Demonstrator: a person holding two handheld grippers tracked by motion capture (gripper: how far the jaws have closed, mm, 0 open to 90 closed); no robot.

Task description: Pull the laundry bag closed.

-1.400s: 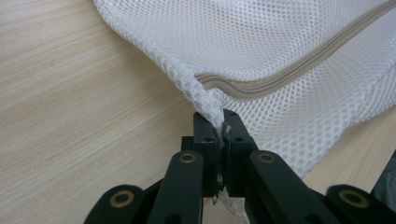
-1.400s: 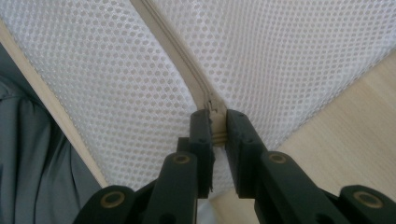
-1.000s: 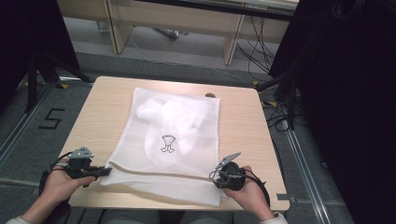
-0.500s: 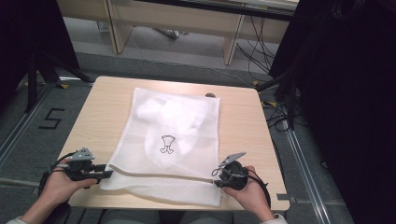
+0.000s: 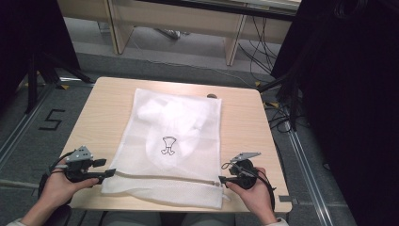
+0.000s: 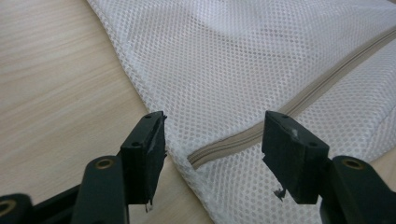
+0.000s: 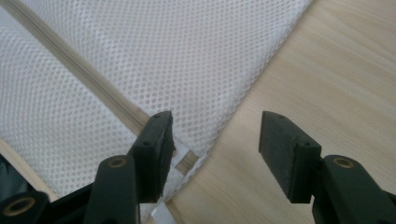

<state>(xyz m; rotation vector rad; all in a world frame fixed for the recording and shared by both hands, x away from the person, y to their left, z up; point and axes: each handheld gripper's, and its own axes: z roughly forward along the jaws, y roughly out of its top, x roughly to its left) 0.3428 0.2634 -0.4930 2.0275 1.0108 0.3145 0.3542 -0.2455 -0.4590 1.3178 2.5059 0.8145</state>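
Note:
A white mesh bag lies flat on the wooden table, with a white garment bearing a small dark print inside. Its beige zipper runs across the near end. My left gripper is at the bag's near left edge. Its jaws have just been opening. In the left gripper view the zipper's end lies between the left gripper's spread pads, untouched. My right gripper is at the near right edge, also just opened. The right gripper's pads straddle the bag's edge without pressing.
A small dark object sits at the table's far edge. Desk legs and cables stand beyond the table. Dark curtains hang on the right. A "5" mark is on the floor at left.
Both grippers have opened their jaws and let go of the bag's near edges. The hands have stayed almost in place and the bag has settled on the table.

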